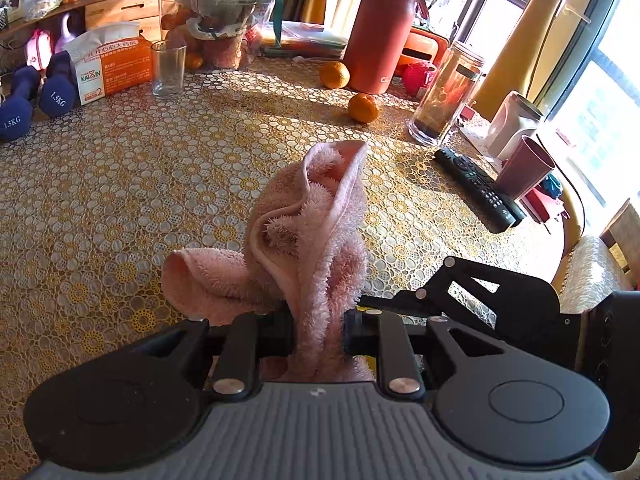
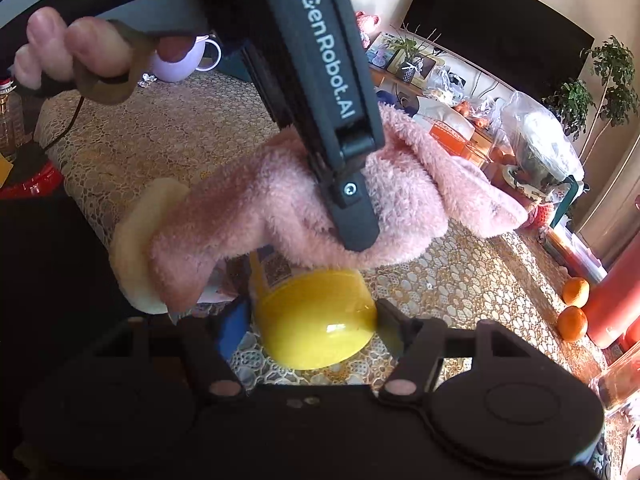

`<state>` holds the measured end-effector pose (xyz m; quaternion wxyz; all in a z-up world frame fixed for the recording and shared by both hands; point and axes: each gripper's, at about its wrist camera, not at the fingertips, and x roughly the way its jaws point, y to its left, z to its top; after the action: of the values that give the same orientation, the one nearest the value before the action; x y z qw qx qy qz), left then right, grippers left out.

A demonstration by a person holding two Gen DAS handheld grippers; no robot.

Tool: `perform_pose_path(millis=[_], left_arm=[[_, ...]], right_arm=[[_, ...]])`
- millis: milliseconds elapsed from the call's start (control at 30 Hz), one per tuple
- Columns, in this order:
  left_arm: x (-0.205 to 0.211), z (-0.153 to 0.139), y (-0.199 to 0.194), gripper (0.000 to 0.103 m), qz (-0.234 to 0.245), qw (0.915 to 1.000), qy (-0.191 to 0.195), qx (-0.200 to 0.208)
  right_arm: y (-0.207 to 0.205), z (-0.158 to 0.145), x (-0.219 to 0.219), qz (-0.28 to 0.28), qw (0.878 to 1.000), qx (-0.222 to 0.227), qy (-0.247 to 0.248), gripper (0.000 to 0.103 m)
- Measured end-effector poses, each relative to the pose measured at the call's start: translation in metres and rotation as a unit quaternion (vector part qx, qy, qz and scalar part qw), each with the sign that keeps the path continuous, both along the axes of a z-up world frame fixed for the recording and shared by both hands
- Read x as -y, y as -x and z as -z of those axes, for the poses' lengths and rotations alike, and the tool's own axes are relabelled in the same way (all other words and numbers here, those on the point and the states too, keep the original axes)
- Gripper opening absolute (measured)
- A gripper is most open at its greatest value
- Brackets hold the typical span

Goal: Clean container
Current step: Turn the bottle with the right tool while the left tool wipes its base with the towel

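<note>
Left wrist view: my left gripper (image 1: 318, 330) pinches the pink towel (image 1: 308, 232) at frame centre, soft and floppy, light I'd judge. Lace tablecloth (image 1: 120, 200) looks grippy; window at right.

Right wrist view: my right gripper (image 2: 304, 332) clamps the yellow container (image 2: 316, 320) at lower centre, glossy, probably slippery; grip across its sides. Towel drapes just above.

Towel (image 1: 312, 240) fluffy pink. Container (image 2: 316, 320) glossy yellow. Tablecloth (image 1: 120, 200) lace, gold-and-white circles and flowers. Both grippers black, left (image 1: 319, 330), right (image 2: 308, 320). At 12 o'clock in left view: big flask (image 1: 378, 28) brick red, two oranges (image 1: 363, 108). At 10 o'clock: dumbbells (image 1: 36, 100) navy, tissue box (image 1: 112, 68) orange and white.
</note>
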<state>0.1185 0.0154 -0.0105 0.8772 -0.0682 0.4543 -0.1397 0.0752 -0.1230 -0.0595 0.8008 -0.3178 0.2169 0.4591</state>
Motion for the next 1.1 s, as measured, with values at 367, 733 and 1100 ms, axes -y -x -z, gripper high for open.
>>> perform_pose_path(millis=[367,733,1100], left_arm=[[-0.032,0.006,0.002,0.021,-0.040,0.9991,0.009,0.000],[-0.045,0.009,0.016,0.021,-0.047,0.9982,0.038,0.002],[-0.053,0.006,0.043,0.021,-0.049,0.9984,0.030,-0.001]], right_arm=[[-0.021,-0.002,0.018,0.043,0.991,-0.117,-0.051,0.068],[-0.034,-0.004,0.043,0.080,0.957,-0.247,-0.130,0.069],[-0.041,0.004,0.041,0.090,0.945,-0.281,-0.141,0.066]])
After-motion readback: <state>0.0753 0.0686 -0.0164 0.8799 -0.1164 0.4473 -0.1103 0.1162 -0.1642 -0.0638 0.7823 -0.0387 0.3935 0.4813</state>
